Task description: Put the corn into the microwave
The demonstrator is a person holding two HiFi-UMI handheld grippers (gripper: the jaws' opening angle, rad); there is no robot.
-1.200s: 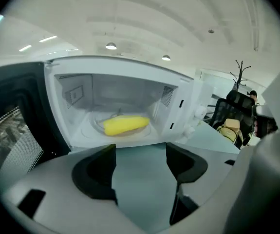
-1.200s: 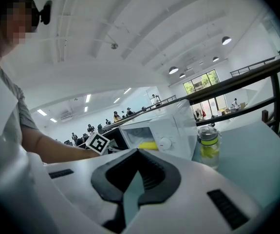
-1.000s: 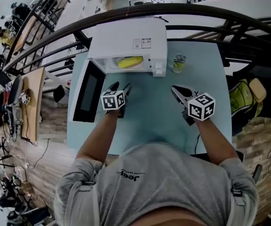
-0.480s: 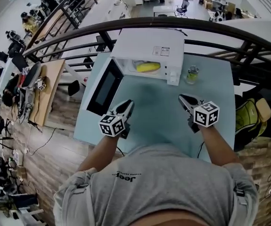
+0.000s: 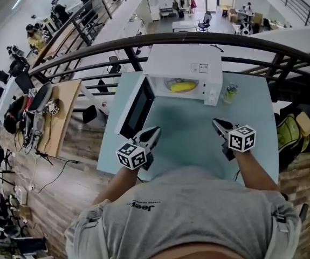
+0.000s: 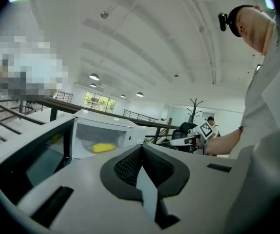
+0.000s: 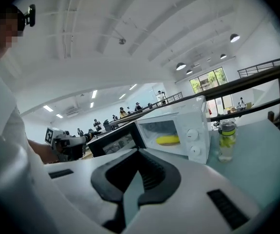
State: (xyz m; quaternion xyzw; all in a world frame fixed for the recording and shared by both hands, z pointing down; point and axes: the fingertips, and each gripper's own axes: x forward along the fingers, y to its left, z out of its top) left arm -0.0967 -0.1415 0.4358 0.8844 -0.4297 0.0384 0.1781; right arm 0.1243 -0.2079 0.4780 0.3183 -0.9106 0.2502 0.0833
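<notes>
My L claw [image 5: 153, 133] had just been closing; jaws together, nothing btwn them. R claw [image 5: 218, 124] jaws together too, empty. Corn [image 5: 183, 86] lay inside the microwave [image 5: 184, 58] at the table's [image 5: 198, 139] far edge, door [image 5: 137, 108] open, well ahead of both claws, which hung nr the near edge.

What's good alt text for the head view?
A corn cob lies inside the open microwave on a table. A person holds the left gripper, jaws just closed, and right gripper, jaws shut, near the table's front edge; both empty.
</notes>
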